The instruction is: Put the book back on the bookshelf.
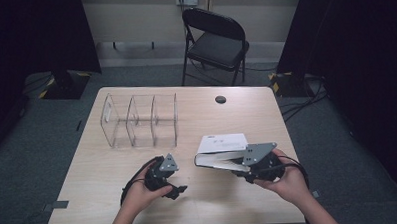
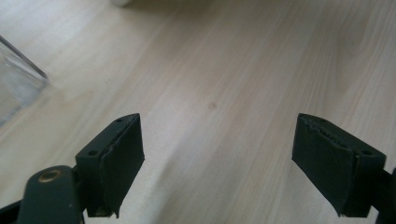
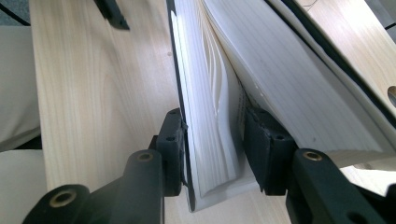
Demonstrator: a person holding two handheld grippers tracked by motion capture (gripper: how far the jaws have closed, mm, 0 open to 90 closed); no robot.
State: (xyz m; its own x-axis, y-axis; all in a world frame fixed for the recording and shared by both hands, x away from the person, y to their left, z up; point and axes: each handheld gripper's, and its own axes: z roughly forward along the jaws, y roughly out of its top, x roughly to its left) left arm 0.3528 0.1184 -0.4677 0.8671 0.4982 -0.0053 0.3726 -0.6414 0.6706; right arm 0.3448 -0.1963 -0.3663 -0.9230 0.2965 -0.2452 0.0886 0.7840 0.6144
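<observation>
White book (image 1: 221, 142), pale wood-grain table (image 1: 204, 202)

Grip: the right gripper (image 3: 212, 144) has its two black jaws clamped on a bunch of white pages at the near edge of a thick open book (image 3: 219, 84), one jaw on the dark cover at the left.
Pages: they fan loosely between the pads, and printed text peeks out beside the right jaw.
Book: it runs away up the frame, tilted.
Surface: a pale wood-grain table (image 3: 98, 88) lies left, under the book.
</observation>
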